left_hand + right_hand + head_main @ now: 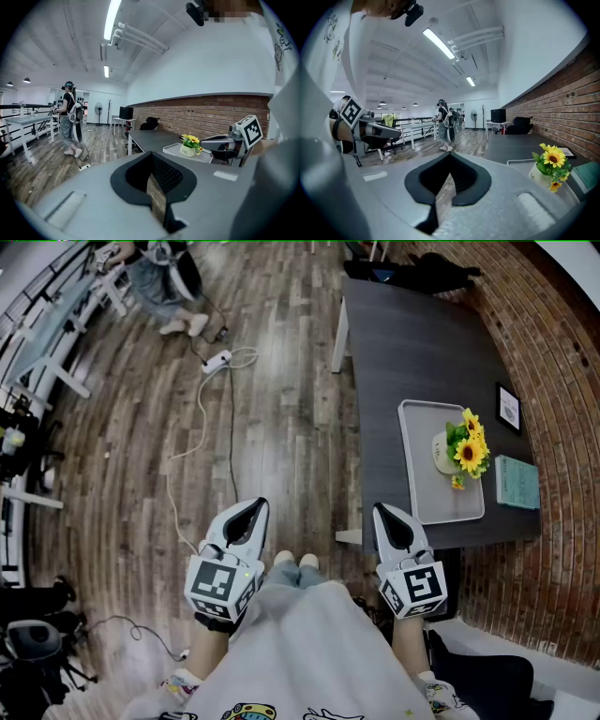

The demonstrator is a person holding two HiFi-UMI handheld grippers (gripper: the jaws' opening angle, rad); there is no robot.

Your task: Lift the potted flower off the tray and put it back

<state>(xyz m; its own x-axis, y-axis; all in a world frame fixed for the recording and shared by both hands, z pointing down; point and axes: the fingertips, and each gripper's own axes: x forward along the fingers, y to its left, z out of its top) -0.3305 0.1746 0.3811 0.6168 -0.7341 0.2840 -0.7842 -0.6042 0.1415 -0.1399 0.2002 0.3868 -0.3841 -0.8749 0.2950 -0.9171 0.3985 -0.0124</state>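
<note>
A potted flower (463, 452) with yellow sunflowers in a small white pot stands upright on a grey tray (420, 432) on the dark table. The same potted flower (190, 145) shows far off in the left gripper view, and to the right as the potted flower (549, 168) in the right gripper view. My left gripper (255, 510) is held over the wooden floor, well left of the table, shut and empty. Near the table's front corner my right gripper (384, 515) is also shut with nothing in it, short of the tray.
A framed picture (508, 408) and a teal book (517, 481) lie on the table (412, 343) by the brick wall. A power strip with cables (217, 360) lies on the floor. A person (164, 282) stands far off by white desks.
</note>
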